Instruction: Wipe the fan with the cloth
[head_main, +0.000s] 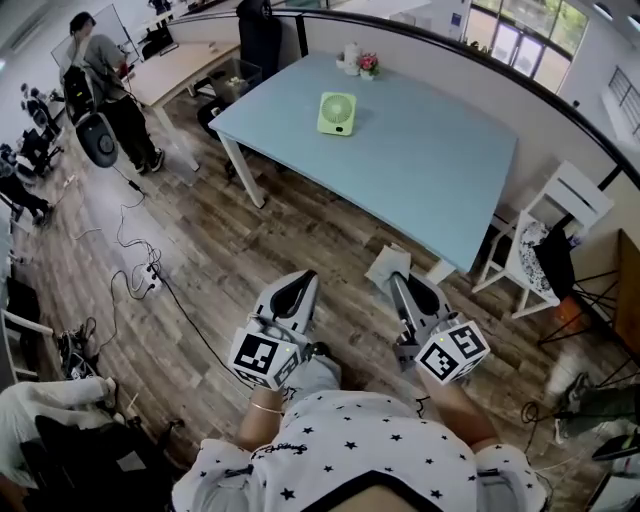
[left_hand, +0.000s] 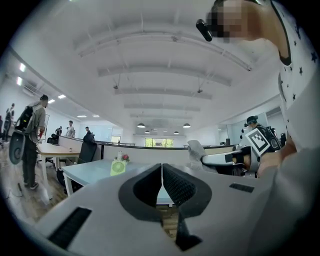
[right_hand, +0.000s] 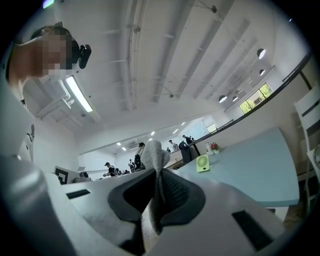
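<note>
A small green fan (head_main: 337, 113) stands upright on the light blue table (head_main: 420, 170), far ahead of both grippers; it also shows as a small green fan (left_hand: 118, 167) and a green fan (right_hand: 202, 163) in the gripper views. My right gripper (head_main: 398, 279) is shut on a grey cloth (head_main: 386, 267), which sticks up between the jaws as a grey cloth (right_hand: 155, 165). My left gripper (head_main: 297, 290) is held beside it over the floor, jaws shut with nothing between them. Both are short of the table's near edge.
A white cup and a small flower pot (head_main: 362, 65) stand at the table's far end. A white chair (head_main: 545, 240) with dark clothing is at the right. Cables (head_main: 135, 270) run over the wooden floor at the left, where people (head_main: 105, 85) stand by another desk.
</note>
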